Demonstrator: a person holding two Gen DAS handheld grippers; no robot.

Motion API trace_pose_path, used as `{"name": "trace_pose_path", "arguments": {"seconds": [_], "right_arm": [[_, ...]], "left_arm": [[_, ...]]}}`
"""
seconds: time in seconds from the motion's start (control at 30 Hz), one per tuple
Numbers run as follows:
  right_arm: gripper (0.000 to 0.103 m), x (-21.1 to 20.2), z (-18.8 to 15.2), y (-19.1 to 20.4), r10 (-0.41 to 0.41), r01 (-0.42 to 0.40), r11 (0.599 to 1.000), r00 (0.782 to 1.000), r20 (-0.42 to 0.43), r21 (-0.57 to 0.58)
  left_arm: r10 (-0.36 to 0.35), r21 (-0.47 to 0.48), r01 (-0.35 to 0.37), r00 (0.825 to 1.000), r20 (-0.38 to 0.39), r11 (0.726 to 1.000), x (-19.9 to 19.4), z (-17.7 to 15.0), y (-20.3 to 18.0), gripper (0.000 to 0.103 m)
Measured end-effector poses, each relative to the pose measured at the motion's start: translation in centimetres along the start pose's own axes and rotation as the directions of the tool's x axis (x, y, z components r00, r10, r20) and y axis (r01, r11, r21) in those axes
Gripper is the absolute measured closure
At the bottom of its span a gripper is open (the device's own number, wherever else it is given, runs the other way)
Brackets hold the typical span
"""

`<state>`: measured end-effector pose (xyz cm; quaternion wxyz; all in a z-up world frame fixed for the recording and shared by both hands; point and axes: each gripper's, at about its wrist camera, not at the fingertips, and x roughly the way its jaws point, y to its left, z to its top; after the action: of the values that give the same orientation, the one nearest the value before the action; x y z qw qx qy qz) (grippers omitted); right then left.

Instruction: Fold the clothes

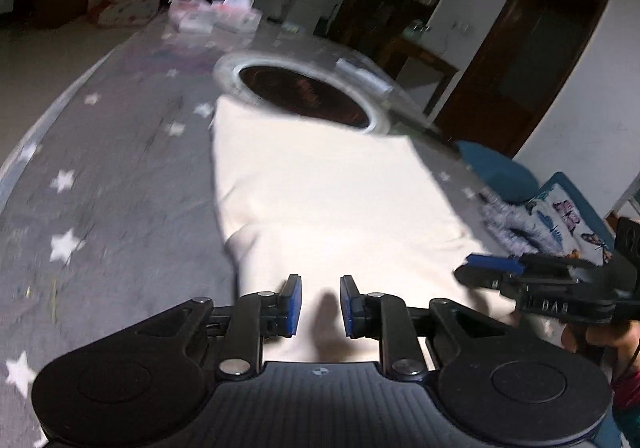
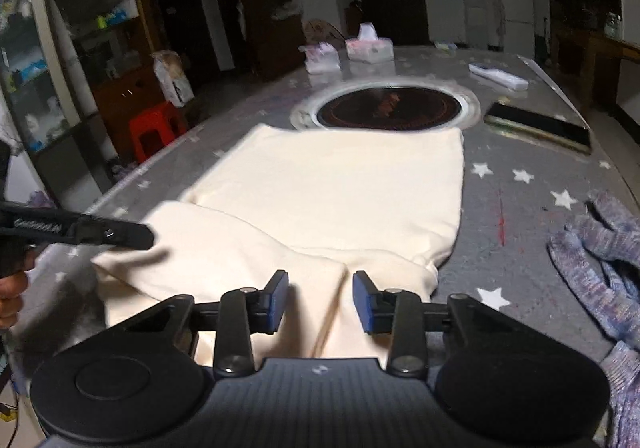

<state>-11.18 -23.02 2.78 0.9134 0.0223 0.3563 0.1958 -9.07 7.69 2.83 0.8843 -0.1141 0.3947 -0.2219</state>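
Cream garment [image 2: 340,200] lies partly folded on the star-patterned worktop [image 2: 520,248], its far edge touching the round dark inset [image 2: 390,108]. Both tools hover over its near edge with jaws apart and nothing between them: the left hand-held gripper [image 1: 320,306] narrower, the right hand-held gripper [image 2: 320,302] wider. A knitted garment [image 2: 600,260] lies to the right, tissue packs [image 2: 368,46] beyond.

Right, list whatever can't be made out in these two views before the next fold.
- cream garment: near hem hidden by the right gripper body, right wrist view.
- Same garment, left wrist view: near edge covered by the left gripper; motion blur hides creases.
- knitted garment: cut off by the right edge, so its type is unclear.
- round inset in the table: markings blurred.
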Motion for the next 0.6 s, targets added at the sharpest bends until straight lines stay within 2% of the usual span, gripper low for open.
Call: {"name": "trace_pose_path", "arguments": {"seconds": [0.13,0.27,0.3,0.4,0.43,0.47,0.6], "right_arm": [[0.071,0.9,-0.1,-0.4,-0.011,0.011,1.000,1.000,-0.026,0.007],[0.072,0.8,0.0,0.0,-0.016,0.016,1.000,1.000,-0.024,-0.010],[0.072,0.9,0.0,0.1,-0.019,0.018,1.000,1.000,-0.024,-0.018],[0.072,1.3,0.0,0.5,-0.035,0.035,0.999,0.999,-0.019,-0.035],[0.074,1.4,-0.1,0.7,-0.043,0.042,0.998,0.999,-0.016,-0.046],[0.079,1.4,-0.1,0.9,-0.050,0.049,0.997,0.999,-0.013,-0.057],[0.084,1.2,-0.3,2.1,-0.082,0.081,0.987,0.997,0.002,-0.140]], "left_arm": [[-0.015,-0.005,0.015,1.000,-0.005,1.000,-0.5,-0.1,0.4,0.083],[-0.037,-0.007,0.037,0.997,0.068,0.999,-1.2,1.2,0.3,0.080],[-0.024,-0.005,0.024,0.997,0.072,1.000,-1.1,1.5,0.3,0.080],[0.019,-0.001,-0.019,0.999,0.042,1.000,0.1,1.8,0.7,0.080],[0.033,0.002,-0.033,0.999,0.028,0.999,0.5,1.7,0.8,0.080],[0.044,0.005,-0.044,0.999,0.015,0.999,0.8,1.6,0.8,0.080],[0.054,0.016,-0.054,0.998,0.011,0.998,0.6,0.9,0.9,0.080]]}}
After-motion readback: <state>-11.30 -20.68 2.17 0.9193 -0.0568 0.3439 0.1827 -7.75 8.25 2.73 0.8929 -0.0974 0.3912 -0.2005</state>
